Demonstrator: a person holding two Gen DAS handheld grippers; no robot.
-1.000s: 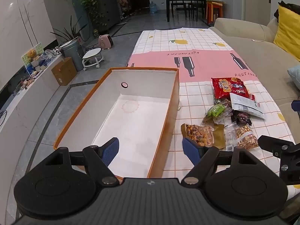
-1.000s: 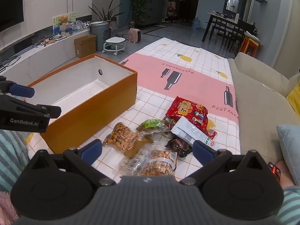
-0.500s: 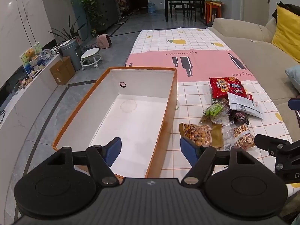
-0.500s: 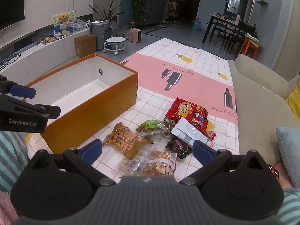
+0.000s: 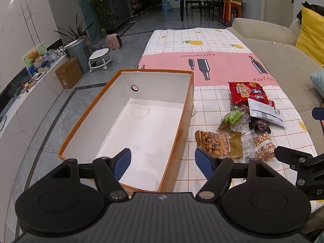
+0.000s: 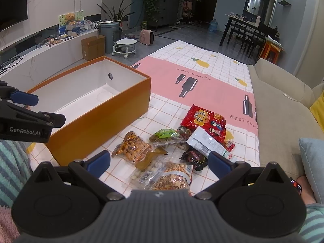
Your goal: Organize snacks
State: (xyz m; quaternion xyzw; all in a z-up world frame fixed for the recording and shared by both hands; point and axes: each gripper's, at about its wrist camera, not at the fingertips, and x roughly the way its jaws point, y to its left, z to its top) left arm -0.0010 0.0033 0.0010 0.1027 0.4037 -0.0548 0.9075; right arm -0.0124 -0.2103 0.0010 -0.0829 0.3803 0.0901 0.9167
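1. Because the tablecloth [image 6: 202,77] covers the whole work surface, everything for the task sits on it, with the sofa [image 6: 283,109] running along its right edge.
2. The orange box [image 6: 97,119], open-topped and white inside, stands on the left part of the cloth; it holds nothing yet, so it is probably meant to receive the snacks.
3. The left gripper [image 5: 162,163] hangs over the box's near end with its jaws wide apart and nothing between them, one pad above the box floor, the other outside the right wall.
4. The right gripper [image 6: 159,162] hovers above the snack pile, jaws also spread and empty, seemingly placed for a first pick.
5. The red snack bag [image 6: 204,121] lies farthest back in the pile, partly under a white packet [image 6: 208,143].
6. The nut pack [image 6: 131,147] lies nearest the box, just beside its wall, an easy first choice.
7. The green packet [image 6: 166,133] and dark wrapped sweet [image 6: 192,158] are tucked between the others.
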